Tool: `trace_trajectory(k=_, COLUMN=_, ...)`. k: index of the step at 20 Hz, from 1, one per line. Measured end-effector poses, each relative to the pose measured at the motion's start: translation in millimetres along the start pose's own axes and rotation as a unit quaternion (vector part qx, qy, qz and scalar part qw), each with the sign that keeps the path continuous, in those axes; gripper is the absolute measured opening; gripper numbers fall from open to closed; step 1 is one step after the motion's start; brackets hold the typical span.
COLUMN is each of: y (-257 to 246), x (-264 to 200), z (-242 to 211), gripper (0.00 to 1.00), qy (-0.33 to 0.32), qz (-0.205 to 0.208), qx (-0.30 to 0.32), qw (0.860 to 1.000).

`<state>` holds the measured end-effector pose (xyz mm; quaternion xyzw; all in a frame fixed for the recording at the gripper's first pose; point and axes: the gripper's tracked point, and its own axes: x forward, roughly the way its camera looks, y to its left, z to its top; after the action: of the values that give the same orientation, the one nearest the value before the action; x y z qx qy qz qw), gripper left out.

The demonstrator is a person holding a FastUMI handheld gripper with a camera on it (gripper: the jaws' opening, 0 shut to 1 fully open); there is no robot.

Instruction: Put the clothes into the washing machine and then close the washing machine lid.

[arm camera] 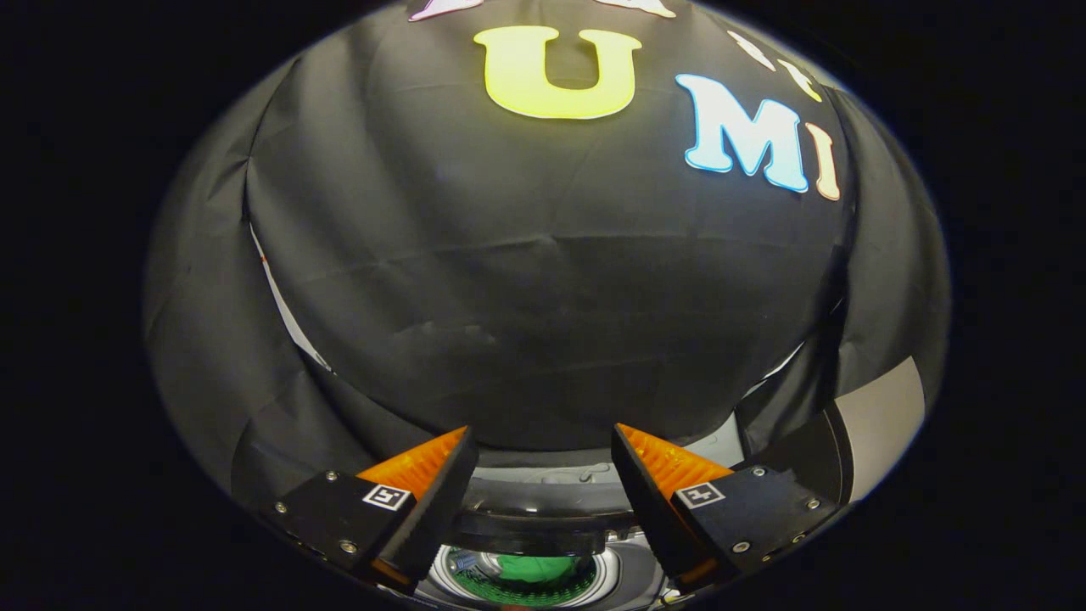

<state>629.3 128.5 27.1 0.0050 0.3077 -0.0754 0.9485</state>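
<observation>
Above washer drum [526, 570]: gripper [540, 441] open, empty

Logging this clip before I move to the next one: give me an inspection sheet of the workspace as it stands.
Surface: nothing seen.
Job's things: round washing machine opening with a glossy dark rim lies below the claw; green cloth sits inside the perforated drum; lid state cannot be told.
Clutter: nothing seen.
Grippers: claw open, its fingers spread and holding nothing, above the opening.
Cables: nothing seen.
Surroundings: black cloth booth wall beyond the fingers; grey panel beside it.
</observation>
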Motion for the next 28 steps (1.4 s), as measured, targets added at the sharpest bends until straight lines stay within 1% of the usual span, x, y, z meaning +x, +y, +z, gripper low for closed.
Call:
trace_trajectory(k=5, y=4, x=-1, z=-5, gripper=0.97, qy=0.002, qz=0.012, qx=0.019, qw=1.000)
trace_trajectory(k=12, y=6, x=-3, z=-11, gripper=0.98, qy=0.013, qz=0.016, qx=0.021, qw=1.000)
trace_trajectory(k=28, y=6, x=-17, z=-20, gripper=0.98, qy=-0.004, qz=0.020, qx=0.018, qw=1.000)
